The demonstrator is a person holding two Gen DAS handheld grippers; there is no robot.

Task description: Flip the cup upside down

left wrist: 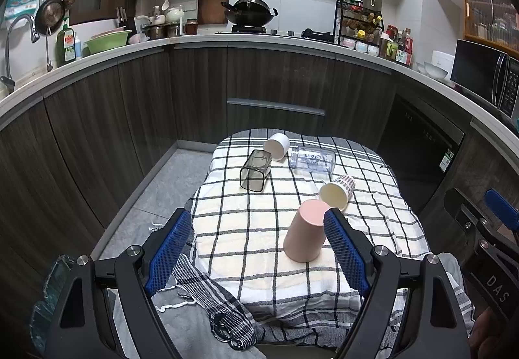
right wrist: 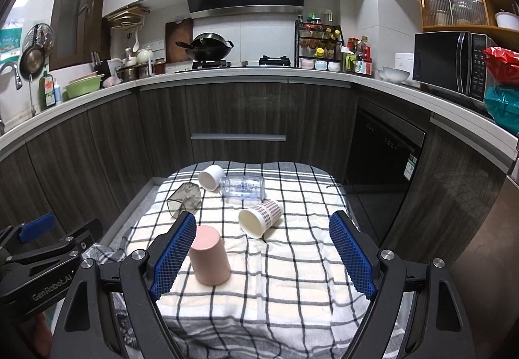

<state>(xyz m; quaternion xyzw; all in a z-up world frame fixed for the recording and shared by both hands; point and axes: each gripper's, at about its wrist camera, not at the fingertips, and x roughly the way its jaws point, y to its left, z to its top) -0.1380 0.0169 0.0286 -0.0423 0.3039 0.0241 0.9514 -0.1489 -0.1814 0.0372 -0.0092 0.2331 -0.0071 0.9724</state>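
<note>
Our left gripper [left wrist: 258, 244] and right gripper [right wrist: 262, 252] both hold their fingers wide, gripping nothing. Just beside the left gripper's right finger, at about 1 o'clock, the pink cup [left wrist: 305, 231] stands mouth-down on the checked cloth [left wrist: 246, 229] covering the surface, so we judge that one done. Farther out, around 12 o'clock, the patterned paper cup [left wrist: 337, 190], white cup [left wrist: 276, 146], clear bottle [left wrist: 313, 159] and grey square cup [left wrist: 254, 170] lie on their sides, still to flip.
</note>
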